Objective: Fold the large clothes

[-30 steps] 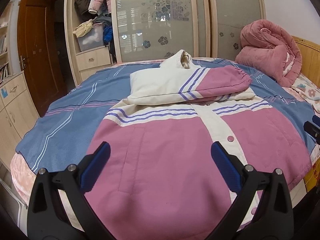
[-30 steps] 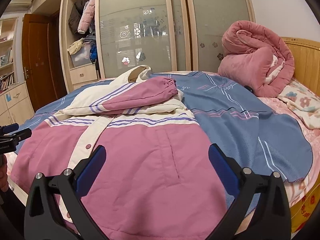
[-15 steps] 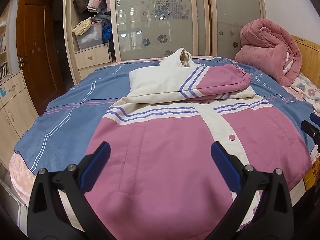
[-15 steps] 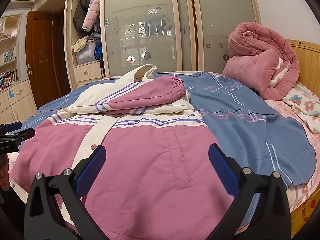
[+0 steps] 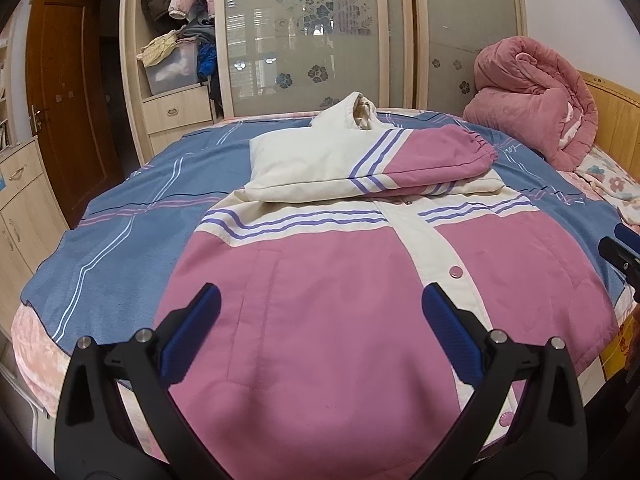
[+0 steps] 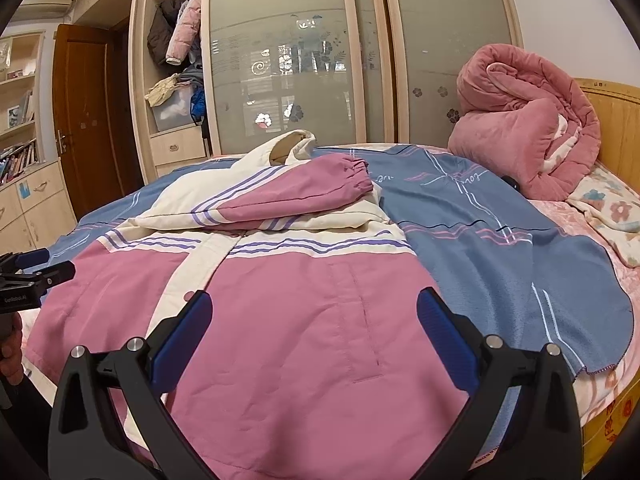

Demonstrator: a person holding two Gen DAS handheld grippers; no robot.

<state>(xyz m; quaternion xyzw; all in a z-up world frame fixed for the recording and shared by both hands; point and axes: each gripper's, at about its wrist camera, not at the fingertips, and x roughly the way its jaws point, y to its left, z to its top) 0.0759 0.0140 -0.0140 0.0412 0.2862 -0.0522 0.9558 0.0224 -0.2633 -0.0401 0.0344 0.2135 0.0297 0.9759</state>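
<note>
Right now my left gripper (image 5: 320, 316) and right gripper (image 6: 310, 314) both hang wide open over the pink jacket (image 5: 360, 280) — holding nothing. It lies flat on the blue blanket (image 5: 120, 224), sleeves folded across its chest.

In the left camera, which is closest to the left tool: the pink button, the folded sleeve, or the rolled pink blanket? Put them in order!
From the left tool:
1. Pink button, just ahead, right of centre.
2. Folded sleeve, across the jacket's chest.
3. Rolled pink blanket, far right by the headboard.
</note>
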